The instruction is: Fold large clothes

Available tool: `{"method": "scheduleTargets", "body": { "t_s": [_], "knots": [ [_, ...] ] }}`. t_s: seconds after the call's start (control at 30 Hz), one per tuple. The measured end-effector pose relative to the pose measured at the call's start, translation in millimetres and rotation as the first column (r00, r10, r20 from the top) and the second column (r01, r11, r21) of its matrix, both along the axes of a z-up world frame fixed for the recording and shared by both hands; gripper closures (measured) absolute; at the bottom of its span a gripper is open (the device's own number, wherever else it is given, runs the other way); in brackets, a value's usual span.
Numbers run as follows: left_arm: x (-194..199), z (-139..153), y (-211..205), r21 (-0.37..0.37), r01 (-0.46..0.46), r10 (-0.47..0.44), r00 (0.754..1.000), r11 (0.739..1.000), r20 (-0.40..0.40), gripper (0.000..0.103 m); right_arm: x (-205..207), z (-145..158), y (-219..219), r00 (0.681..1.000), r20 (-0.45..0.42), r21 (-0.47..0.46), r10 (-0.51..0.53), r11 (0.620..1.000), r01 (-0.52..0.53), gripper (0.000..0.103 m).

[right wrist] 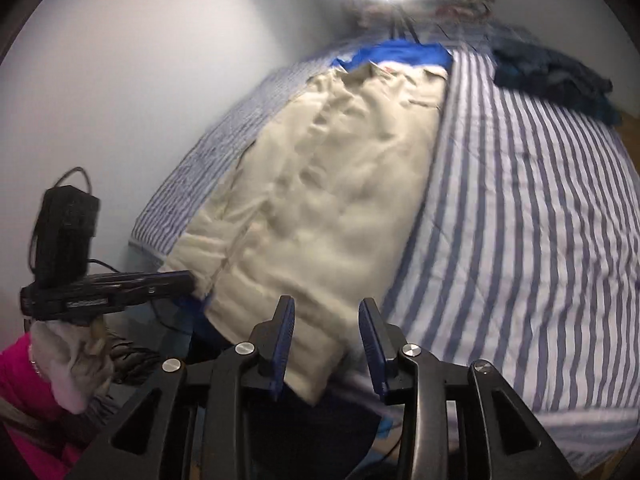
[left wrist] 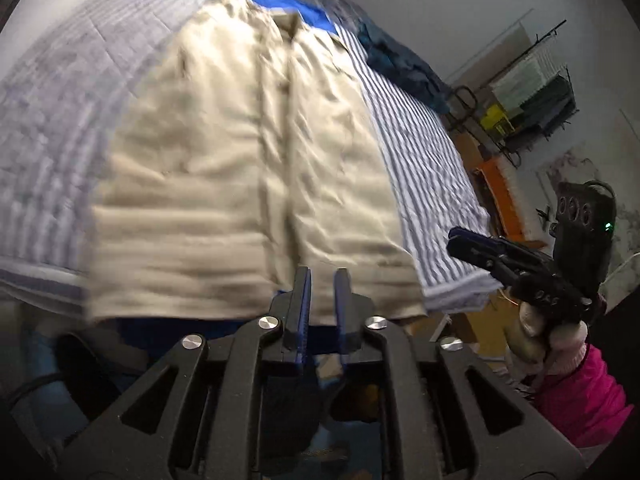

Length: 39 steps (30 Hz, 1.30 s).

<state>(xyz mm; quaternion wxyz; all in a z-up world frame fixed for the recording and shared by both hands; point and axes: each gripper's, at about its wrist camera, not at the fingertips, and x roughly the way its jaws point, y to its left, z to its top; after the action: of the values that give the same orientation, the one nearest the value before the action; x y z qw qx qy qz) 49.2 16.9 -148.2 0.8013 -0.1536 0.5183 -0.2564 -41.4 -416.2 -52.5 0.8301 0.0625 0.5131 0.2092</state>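
Left wrist view: left gripper [left wrist: 322,276], jaws slightly apart, nothing between them. Cream jacket [left wrist: 248,168] lies flat on the striped bedcover [left wrist: 420,168], centre to 12 o'clock. Right gripper [left wrist: 460,240] at 3 o'clock.

Right wrist view: right gripper [right wrist: 326,312], jaws apart, empty, above the jacket hem. Dark garment [right wrist: 552,76] at 1 o'clock.

Cream jacket [left wrist: 248,168] lies flat on striped bedcover [left wrist: 420,160]; left gripper [left wrist: 322,280] hovers empty, jaws slightly apart
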Motion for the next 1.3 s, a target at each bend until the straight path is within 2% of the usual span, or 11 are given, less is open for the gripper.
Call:
{"method": "scheduleTargets", "body": {
  "t_s": [0.03, 0.1, 0.27, 0.43, 0.57, 0.67, 0.73, 0.8, 1.07, 1.2, 1.3],
  "knots": [
    [2, 4, 10, 0.013, -0.025, 0.025, 1.0, 1.0, 0.017, 0.075, 2, -2, 7, 1.0, 0.012, -0.019, 0.01, 1.0, -0.01, 0.067],
    [10, 7, 33, 0.036, -0.086, 0.085, 0.996, 0.996, 0.033, 0.069, 7, -8, 23, 0.998, 0.05, -0.055, 0.038, 0.998, -0.035, 0.067],
    [36, -5, 76, 0.062, -0.211, 0.212, 0.977, 0.976, -0.011, 0.068, 21, -19, 59, 0.989, 0.07, -0.059, 0.128, 0.991, -0.124, 0.067],
    [52, -29, 93, 0.08, -0.227, 0.232, 0.971, 0.971, -0.063, 0.049, 34, -64, 90, 0.981, -0.047, -0.091, 0.188, 0.977, -0.192, 0.067],
    [58, -60, 91, 0.106, -0.204, 0.217, 0.966, 0.973, -0.141, 0.048, 33, -67, 98, 0.978, -0.055, -0.134, 0.202, 0.969, -0.207, 0.067],
    [54, -72, 91, 0.106, -0.183, 0.198, 0.967, 0.978, -0.163, 0.048, 29, -42, 69, 0.988, -0.052, -0.026, 0.147, 0.989, -0.149, 0.062],
    [51, -72, 90, 0.104, -0.161, 0.176, 0.973, 0.981, -0.15, 0.048, 23, -29, 42, 0.998, -0.021, -0.024, 0.066, 0.997, -0.067, 0.04],
    [50, -73, 93, 0.083, -0.147, 0.158, 0.976, 0.986, -0.149, 0.048, 15, -27, 7, 0.999, -0.03, -0.002, -0.021, 1.0, 0.021, 0.036],
    [51, -81, 103, -0.035, -0.14, 0.128, 0.962, 0.99, -0.243, 0.05, -2, -72, -44, 0.973, -0.216, 0.27, -0.083, 0.952, 0.141, 0.041],
    [48, -76, 98, -0.028, -0.12, 0.11, 0.966, 0.992, -0.232, 0.053, 4, -83, -18, 0.968, -0.25, 0.303, 0.012, 0.951, 0.066, 0.056],
    [48, -78, 101, -0.075, -0.133, 0.109, 0.958, 0.988, -0.266, 0.057, 5, -89, -3, 0.966, -0.257, 0.306, 0.027, 0.95, 0.055, 0.059]
  ]
}}
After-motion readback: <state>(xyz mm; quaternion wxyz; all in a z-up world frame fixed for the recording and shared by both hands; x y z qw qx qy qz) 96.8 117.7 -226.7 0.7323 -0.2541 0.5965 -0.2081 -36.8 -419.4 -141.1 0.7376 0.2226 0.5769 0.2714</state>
